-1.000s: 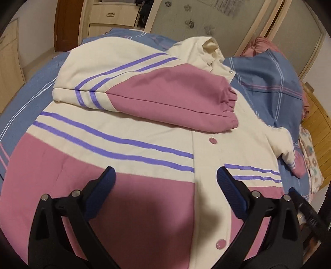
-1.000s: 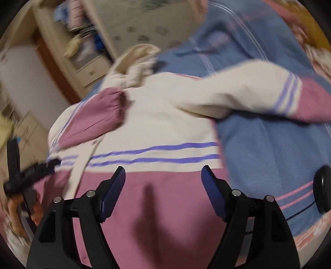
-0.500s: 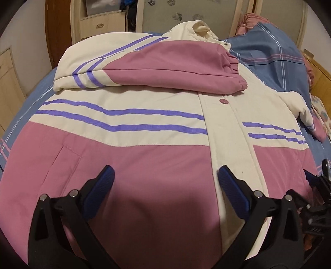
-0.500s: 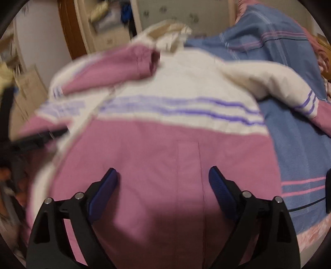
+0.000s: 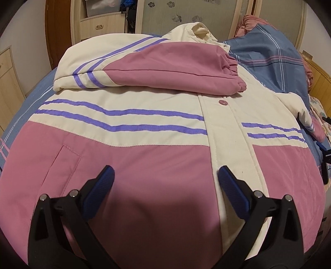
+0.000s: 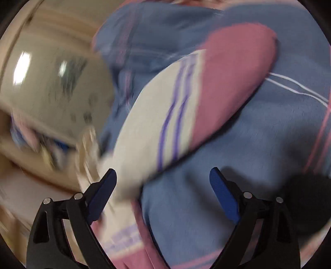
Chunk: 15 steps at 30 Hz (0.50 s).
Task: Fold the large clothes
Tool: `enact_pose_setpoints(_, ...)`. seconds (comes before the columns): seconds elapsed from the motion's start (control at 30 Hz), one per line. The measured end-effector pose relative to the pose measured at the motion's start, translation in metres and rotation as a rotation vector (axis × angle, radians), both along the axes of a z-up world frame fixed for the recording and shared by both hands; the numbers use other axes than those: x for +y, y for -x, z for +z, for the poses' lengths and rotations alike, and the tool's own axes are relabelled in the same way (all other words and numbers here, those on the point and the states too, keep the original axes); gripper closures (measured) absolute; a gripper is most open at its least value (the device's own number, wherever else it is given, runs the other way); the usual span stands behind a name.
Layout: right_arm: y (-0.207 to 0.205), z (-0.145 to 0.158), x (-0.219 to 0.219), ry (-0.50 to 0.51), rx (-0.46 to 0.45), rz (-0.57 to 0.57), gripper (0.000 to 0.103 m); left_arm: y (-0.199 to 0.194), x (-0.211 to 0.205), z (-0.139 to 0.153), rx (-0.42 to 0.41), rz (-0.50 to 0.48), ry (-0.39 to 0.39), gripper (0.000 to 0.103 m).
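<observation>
Bedroom setting: a bed (image 5: 26, 107) with a blue plaid cover carries the garment, with pale wooden cabinets (image 5: 99, 27) and a patterned wardrobe door (image 5: 165, 18) behind its far edge. On the cover lies a jacket (image 5: 144, 132), front up, in cream and pink with purple stripes and a snap-button placket; it spans most of the bed's width, hem toward the near edge and collar toward the far edge. One sleeve (image 5: 165, 68) is folded across the chest, its gathered pink cuff resting just beside the placket. The other sleeve (image 6: 186, 107) lies extended on the blue cover toward the bed's right edge, cream at the shoulder, pink at the cuff. A bunched blue plaid quilt (image 5: 269, 51) sits at the far right corner. The left gripper (image 5: 165, 175) hovers over the pink lower front panel, jaws spread wide with nothing between them. The right gripper (image 6: 163, 178) has just been opening its jaws and now stands wide apart above the extended sleeve and cover; the view is heavily blurred, but the pads appear to press on nothing. A small part of the right gripper shows at the right edge of the left wrist view.
</observation>
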State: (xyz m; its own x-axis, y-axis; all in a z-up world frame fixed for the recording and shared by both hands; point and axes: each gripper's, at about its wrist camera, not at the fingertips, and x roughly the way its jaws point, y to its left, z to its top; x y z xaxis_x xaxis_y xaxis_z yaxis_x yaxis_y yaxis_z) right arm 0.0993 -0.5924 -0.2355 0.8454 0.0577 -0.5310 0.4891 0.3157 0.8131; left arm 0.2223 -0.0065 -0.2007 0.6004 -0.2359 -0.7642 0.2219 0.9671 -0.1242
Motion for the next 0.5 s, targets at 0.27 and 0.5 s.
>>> enact_pose_setpoints(0.27, -0.012, -0.001, -0.077, 0.044, 0.053, -0.100, 0.047, 0.000, 0.000, 0.000, -0.004, 0.003, -0.004, 0.002)
enact_pose_setpoints(0.5, -0.007, 0.059, -0.040, 0.283, -0.067, -0.126, 0.094, -0.001, 0.001, 0.000, -0.003, 0.001, -0.001, 0.002)
